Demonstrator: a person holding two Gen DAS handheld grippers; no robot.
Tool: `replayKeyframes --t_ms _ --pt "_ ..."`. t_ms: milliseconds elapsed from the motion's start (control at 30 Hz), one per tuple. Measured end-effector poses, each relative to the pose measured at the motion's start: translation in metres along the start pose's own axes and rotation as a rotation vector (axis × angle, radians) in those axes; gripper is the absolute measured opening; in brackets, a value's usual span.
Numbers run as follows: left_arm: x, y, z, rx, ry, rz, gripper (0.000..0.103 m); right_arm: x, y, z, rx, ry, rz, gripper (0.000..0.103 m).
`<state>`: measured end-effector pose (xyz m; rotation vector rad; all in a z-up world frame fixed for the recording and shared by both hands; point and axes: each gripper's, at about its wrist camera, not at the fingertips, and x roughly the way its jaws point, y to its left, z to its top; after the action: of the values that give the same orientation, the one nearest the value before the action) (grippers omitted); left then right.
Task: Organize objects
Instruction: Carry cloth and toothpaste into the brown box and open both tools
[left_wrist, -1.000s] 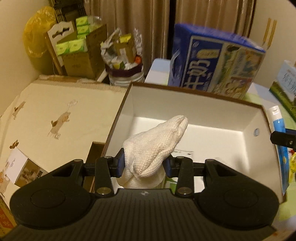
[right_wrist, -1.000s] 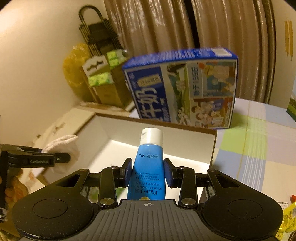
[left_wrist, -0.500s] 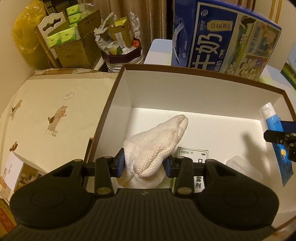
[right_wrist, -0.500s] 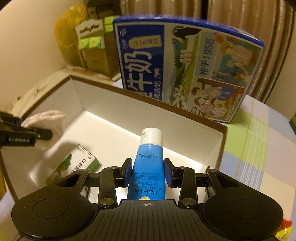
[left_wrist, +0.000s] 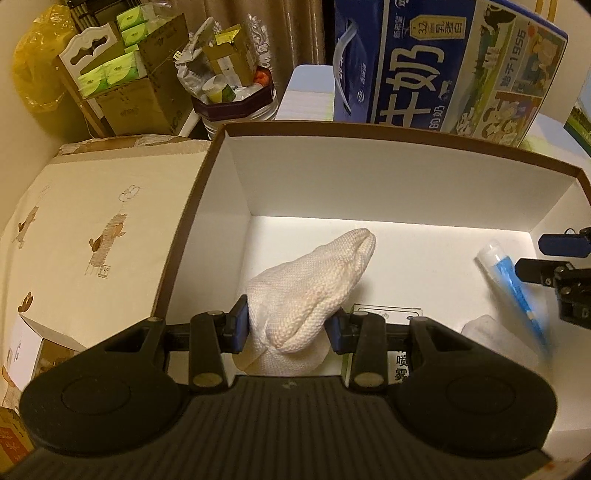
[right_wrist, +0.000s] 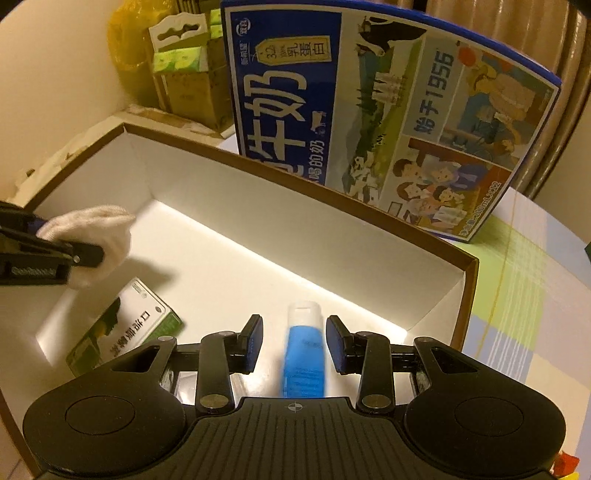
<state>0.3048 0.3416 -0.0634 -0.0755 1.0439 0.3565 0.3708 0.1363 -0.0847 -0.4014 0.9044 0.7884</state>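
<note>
Both tongs are down inside the open white box (left_wrist: 369, 177). Left gripper (left_wrist: 286, 326) is pinching a bunched-up white knit cloth (left_wrist: 314, 288), which pokes forward past the blue pads in the lower middle of the left view. Right gripper (right_wrist: 295, 343) is spread wide, with gaps on both sides of the blue tube (right_wrist: 304, 354), so it's not squeezing it; the tube looks motion-blurred and I can't tell if it's resting on the floor.

Room-wise, the box's brown rim runs across the upper half of both views, and most of the white floor toward the far wall is bare. A big blue milk carton (right_wrist: 369, 110) stands right behind the far wall.

Inside: a green-and-white packet (right_wrist: 125, 332) lying flat at lower left of the right view, under the cloth, plus something pale and translucent (left_wrist: 491, 332) at lower right of the left view.
</note>
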Motion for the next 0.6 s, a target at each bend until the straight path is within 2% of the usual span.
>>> replayKeyframes --t_ms 300,367,433,500,600 --pt "0.007 -0.004 0.004 -0.003 0.003 0.009 0.04 -0.016 -0.002 -0.001 0.029 -0.028 0.019 0.035" --pt "0.003 -0.005 0.005 -0.002 -0.018 0.001 0.045 -0.022 -0.001 -0.002 0.034 -0.038 0.03 0.035" --pt "-0.003 -0.007 0.006 0.007 -0.044 -0.002 0.061 -0.027 -0.001 -0.002 0.045 -0.053 0.038 0.036" --pt "-0.01 -0.008 0.007 0.009 -0.072 -0.002 0.07 -0.035 0.0 -0.003 0.055 -0.071 0.046 0.037" --pt "-0.02 -0.009 0.008 0.011 -0.104 -0.007 0.077 -0.046 0.001 -0.004 0.074 -0.095 0.055 0.041"
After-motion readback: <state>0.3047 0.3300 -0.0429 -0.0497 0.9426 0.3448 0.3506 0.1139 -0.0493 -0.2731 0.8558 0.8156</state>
